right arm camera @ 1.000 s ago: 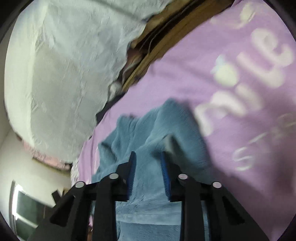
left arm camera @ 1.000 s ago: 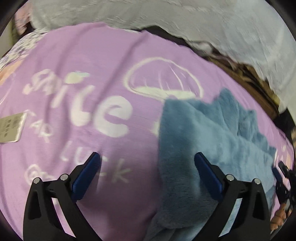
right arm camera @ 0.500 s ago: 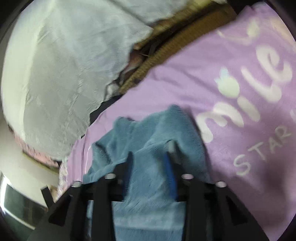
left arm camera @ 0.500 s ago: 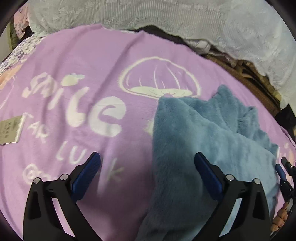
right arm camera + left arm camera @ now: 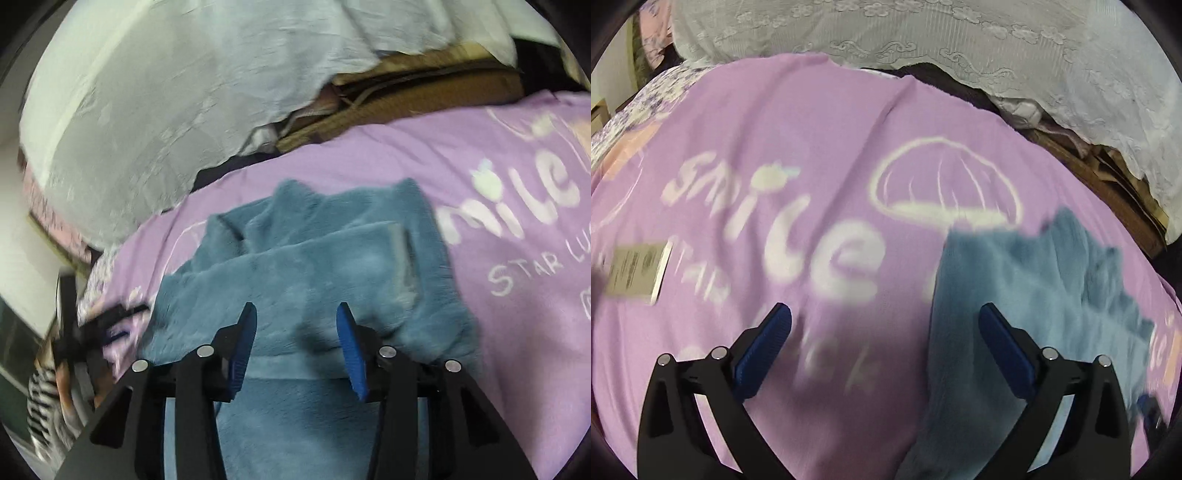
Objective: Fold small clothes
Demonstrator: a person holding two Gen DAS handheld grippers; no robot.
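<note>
While your left gripper [image 5: 882, 332] hovers with its jaws spread wide and nothing between them over the purple blanket [image 5: 820, 155], a small booklet [image 5: 637, 269] lies off to its left. The fluffy blue garment [image 5: 317, 254] lies partly folded on the blanket to the right. Your right gripper [image 5: 297, 332] stands half open just above it, having just widened slightly, its pads pressing nothing.
</note>
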